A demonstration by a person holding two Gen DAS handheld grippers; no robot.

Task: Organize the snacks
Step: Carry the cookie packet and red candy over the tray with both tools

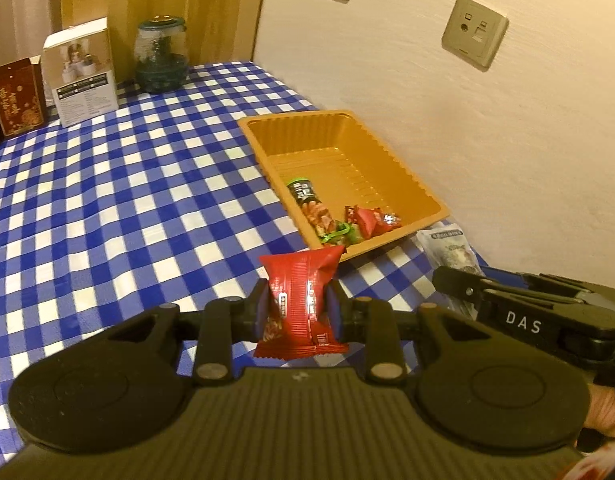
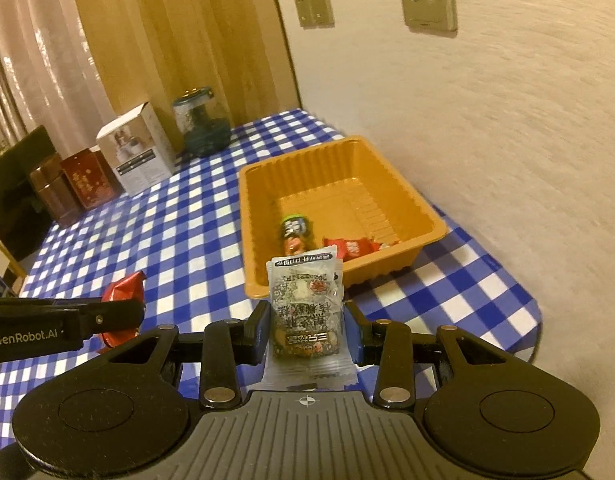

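Orange plastic is forming the tray (image 1: 407,176), which is sitting on the checked desk (image 1: 127,200) close beside the wall (image 1: 487,128), its far half bare while a dark-topped packet (image 1: 307,204) and a few red sweets (image 1: 371,220) are lying at its near end. Just short of the tray's near rim, the left claw (image 1: 299,312) is clenching a red packet (image 1: 303,304) upright, and the right claw (image 2: 307,332) is gripping a clear printed packet (image 2: 305,316). Boxes (image 1: 81,72) and a jar (image 1: 161,56) are standing well apart at the far edge, leaving wide open cloth to the tray's left.
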